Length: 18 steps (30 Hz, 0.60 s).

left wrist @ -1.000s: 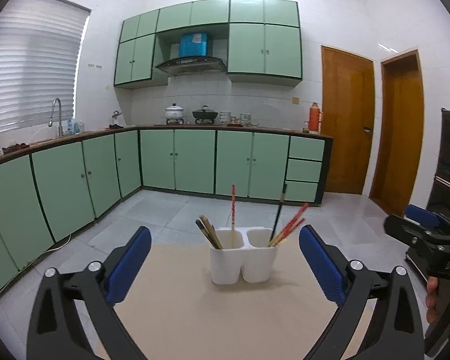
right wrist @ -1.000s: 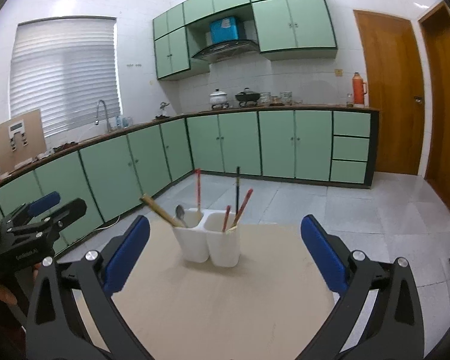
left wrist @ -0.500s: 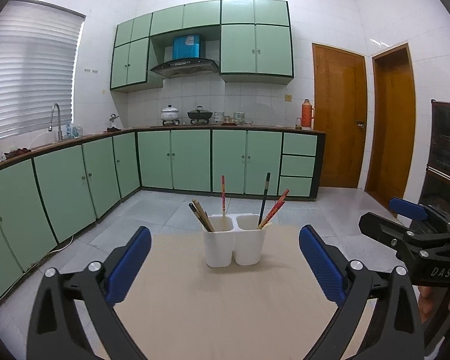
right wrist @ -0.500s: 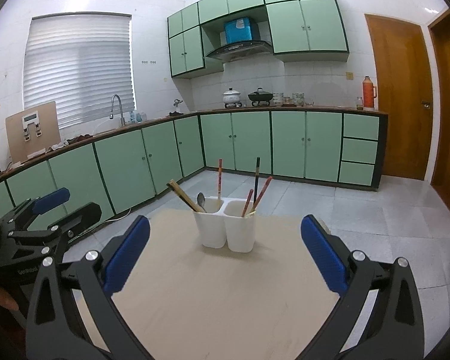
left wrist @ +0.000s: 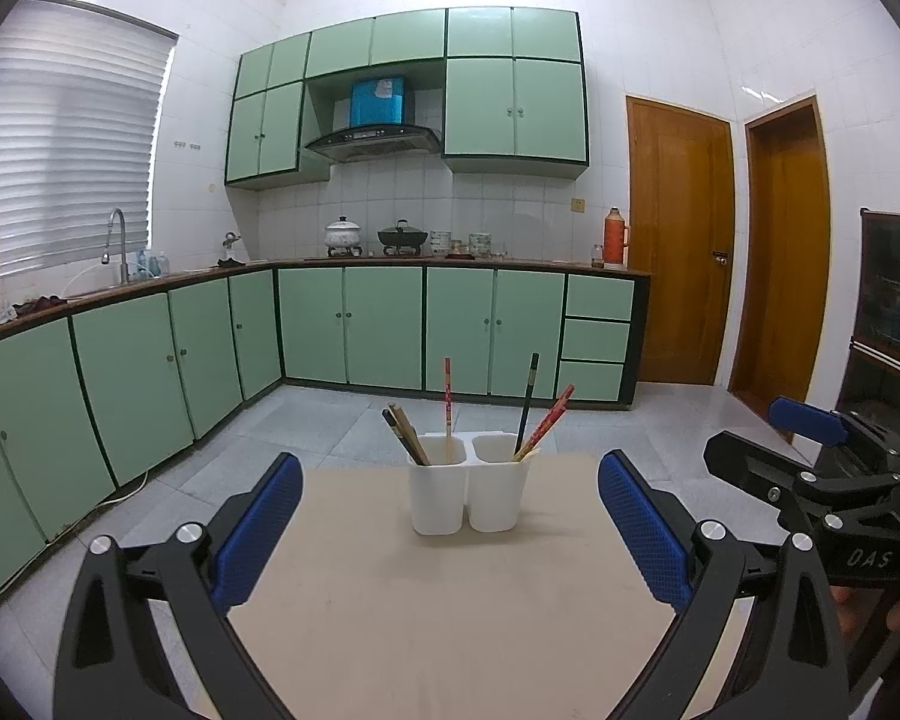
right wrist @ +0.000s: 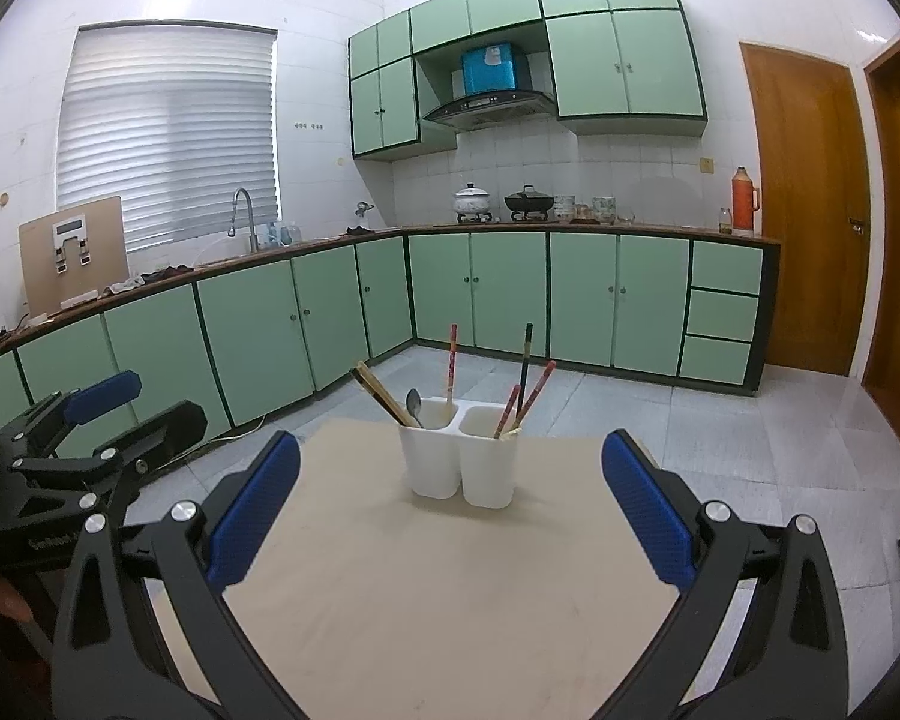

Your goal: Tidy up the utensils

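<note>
Now your left gripper (left wrist: 450, 534) has its jaws wide apart and holds nothing, and your right gripper (right wrist: 450, 516) is the same. Both hang above the tabletop (left wrist: 450, 618). At 12 o'clock from each gripper stands the white holder (left wrist: 468, 489) with two compartments, well apart from the fingers. Its left compartment keeps brown chopsticks (left wrist: 405, 435), one red chopstick (left wrist: 447, 399) and a spoon (right wrist: 414, 405). Its right compartment keeps a black chopstick (left wrist: 529, 399) and red chopsticks (left wrist: 552, 420). At 3 o'clock in the left view you see the right gripper.
</note>
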Each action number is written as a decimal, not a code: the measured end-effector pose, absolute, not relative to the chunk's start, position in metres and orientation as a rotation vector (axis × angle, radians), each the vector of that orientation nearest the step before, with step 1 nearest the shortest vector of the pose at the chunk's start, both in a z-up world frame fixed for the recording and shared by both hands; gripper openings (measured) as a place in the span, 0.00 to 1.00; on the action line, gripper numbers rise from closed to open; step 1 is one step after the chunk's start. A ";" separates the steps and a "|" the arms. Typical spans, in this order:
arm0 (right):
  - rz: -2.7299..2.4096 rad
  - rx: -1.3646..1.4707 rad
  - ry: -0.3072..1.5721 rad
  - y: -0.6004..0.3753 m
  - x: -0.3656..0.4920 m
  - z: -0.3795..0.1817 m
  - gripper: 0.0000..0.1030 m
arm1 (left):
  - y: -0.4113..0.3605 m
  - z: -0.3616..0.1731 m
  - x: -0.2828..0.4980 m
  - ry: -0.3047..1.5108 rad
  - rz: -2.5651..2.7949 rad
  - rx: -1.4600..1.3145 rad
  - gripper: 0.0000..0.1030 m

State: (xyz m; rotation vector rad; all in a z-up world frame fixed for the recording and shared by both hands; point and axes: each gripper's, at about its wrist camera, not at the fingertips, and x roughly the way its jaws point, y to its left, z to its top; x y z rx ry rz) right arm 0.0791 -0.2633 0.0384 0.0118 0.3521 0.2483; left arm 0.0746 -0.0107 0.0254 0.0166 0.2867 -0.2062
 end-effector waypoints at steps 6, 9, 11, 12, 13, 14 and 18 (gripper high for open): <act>0.251 0.006 0.346 -0.261 0.077 0.040 0.95 | -0.009 0.025 0.075 0.288 -0.202 0.007 0.94; 0.252 0.004 0.346 -0.259 0.077 0.040 0.95 | -0.009 0.024 0.074 0.286 -0.199 0.008 0.94; 0.252 0.004 0.346 -0.259 0.077 0.040 0.95 | -0.009 0.024 0.073 0.284 -0.198 0.009 0.94; 0.252 0.005 0.347 -0.259 0.076 0.039 0.95 | -0.009 0.024 0.073 0.284 -0.197 0.008 0.94; 0.253 0.006 0.348 -0.259 0.076 0.040 0.95 | -0.010 0.024 0.072 0.283 -0.197 0.008 0.94; 0.253 0.005 0.347 -0.259 0.076 0.040 0.95 | -0.010 0.024 0.072 0.283 -0.196 0.007 0.94; 0.251 0.004 0.347 -0.258 0.076 0.040 0.95 | -0.009 0.023 0.072 0.283 -0.195 0.007 0.94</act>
